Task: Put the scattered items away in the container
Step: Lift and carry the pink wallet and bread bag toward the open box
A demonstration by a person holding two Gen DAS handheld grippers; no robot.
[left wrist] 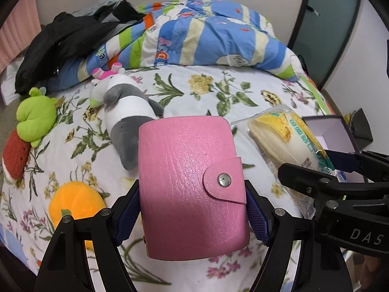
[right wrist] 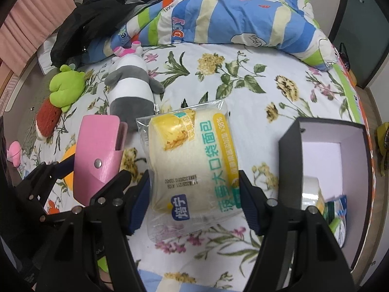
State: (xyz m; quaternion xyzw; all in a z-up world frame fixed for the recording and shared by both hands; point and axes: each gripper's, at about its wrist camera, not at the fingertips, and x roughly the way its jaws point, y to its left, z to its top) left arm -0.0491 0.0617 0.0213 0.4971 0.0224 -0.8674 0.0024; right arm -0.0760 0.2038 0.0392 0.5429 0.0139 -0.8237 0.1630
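Observation:
My left gripper [left wrist: 193,209] is shut on a pink snap wallet [left wrist: 192,185] and holds it above the floral bedsheet; it also shows in the right wrist view [right wrist: 97,155]. My right gripper [right wrist: 194,194] is shut on a clear-wrapped bread packet [right wrist: 192,155], lifted off the bed; the packet also shows in the left wrist view [left wrist: 287,136]. The container, a dark box with a white inside [right wrist: 330,141], stands to the right of the right gripper and holds a few small items at its bottom. The box also shows in the left wrist view [left wrist: 325,131].
Plush toys lie on the bed at the left: a grey-white one [left wrist: 128,112], a green frog [left wrist: 36,116], an orange one [left wrist: 73,202] and a red one [left wrist: 15,155]. A striped blue quilt [left wrist: 206,34] and dark clothes [left wrist: 63,39] are piled at the back.

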